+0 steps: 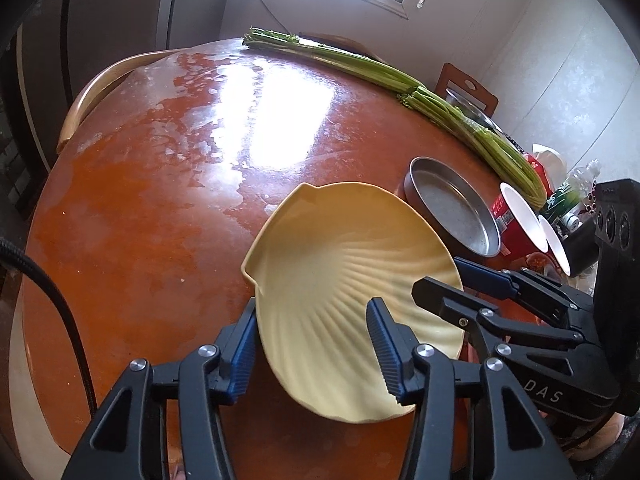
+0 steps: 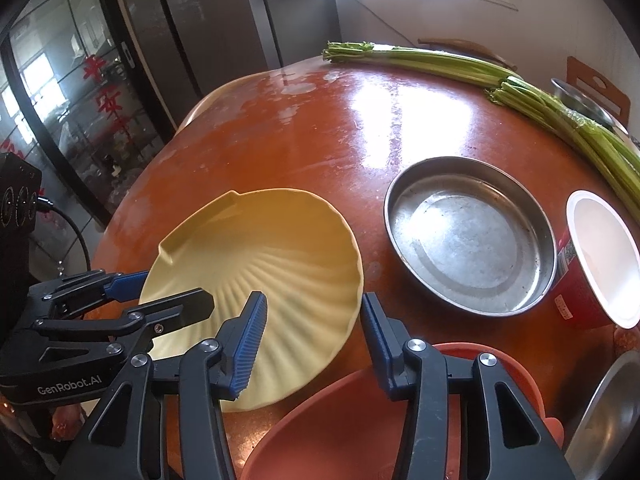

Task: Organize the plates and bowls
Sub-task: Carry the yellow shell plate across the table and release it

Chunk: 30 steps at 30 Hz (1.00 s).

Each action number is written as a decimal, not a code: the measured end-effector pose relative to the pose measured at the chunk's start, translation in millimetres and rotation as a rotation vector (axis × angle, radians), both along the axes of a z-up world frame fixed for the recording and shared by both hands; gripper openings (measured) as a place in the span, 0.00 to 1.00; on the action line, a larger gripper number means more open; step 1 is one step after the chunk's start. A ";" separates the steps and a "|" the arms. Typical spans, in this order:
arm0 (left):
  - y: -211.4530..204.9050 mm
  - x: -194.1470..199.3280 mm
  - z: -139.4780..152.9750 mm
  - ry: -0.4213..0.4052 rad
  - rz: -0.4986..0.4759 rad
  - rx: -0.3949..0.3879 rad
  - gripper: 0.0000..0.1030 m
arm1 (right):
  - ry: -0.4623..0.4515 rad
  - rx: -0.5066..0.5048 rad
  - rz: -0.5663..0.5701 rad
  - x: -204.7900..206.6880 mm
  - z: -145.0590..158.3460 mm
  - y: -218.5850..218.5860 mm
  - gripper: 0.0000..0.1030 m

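Note:
A pale yellow shell-ribbed plate (image 1: 332,264) (image 2: 260,248) lies on the round red-brown table (image 1: 160,200), and both grippers straddle its rim. My left gripper (image 1: 312,352) (image 2: 172,290) has one blue pad against the outside of the plate's left rim and the other pad over the ribbed inside. My right gripper (image 2: 314,340) (image 1: 438,276) clamps the opposite rim the same way, one finger inside and one outside. A round metal pan (image 2: 468,240) (image 1: 452,212) stands just right of the plate. An orange bowl (image 2: 340,432) sits under my right gripper at the near edge.
Long bundles of green celery (image 1: 360,68) (image 2: 440,64) lie along the table's far right edge. A red paper cup (image 2: 600,256) (image 1: 520,216) stands beside the pan, and a steel bowl (image 2: 612,412) is at the near right. A wooden chair back (image 1: 92,92) curves behind the table's left side.

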<state>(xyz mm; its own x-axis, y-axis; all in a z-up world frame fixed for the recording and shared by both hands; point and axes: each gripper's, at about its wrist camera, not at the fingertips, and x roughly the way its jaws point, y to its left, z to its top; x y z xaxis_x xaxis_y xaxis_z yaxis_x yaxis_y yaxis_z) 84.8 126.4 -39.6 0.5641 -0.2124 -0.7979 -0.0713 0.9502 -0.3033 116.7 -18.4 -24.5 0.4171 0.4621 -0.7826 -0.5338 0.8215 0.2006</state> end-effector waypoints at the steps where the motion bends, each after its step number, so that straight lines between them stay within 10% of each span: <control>1: 1.0 -0.4 1.4 -0.003 0.001 0.004 0.51 | -0.004 0.003 0.002 -2.6 1.4 0.9 0.48; 15: 27.7 29.0 37.9 -0.082 0.013 0.105 0.51 | -0.065 0.046 -0.017 -7.4 33.7 28.8 0.48; 30: 33.7 76.7 2.9 -0.036 -0.033 0.188 0.51 | -0.003 0.042 -0.088 18.7 11.5 43.4 0.49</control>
